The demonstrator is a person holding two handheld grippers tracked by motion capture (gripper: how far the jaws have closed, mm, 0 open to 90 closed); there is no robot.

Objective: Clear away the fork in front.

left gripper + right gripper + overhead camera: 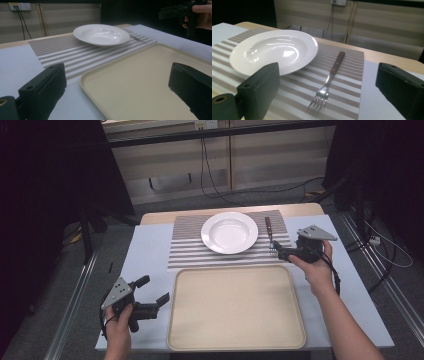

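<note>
Right gripper [281, 251] hovers wide open just near of the fork [329, 77], which lies near-to-far on the mat [190, 251], tines toward it; left gripper [152, 292], open, is well apart.

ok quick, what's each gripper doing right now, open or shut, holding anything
Left gripper: open, holding nothing, beside the tray.
Right gripper: open, holding nothing, just short of the fork on the striped mat.

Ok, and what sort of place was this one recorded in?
Probably a lab or recording room, not a home: a small table set with a plate and fork, cables trailing on the floor, and dark screens to either side.
</note>
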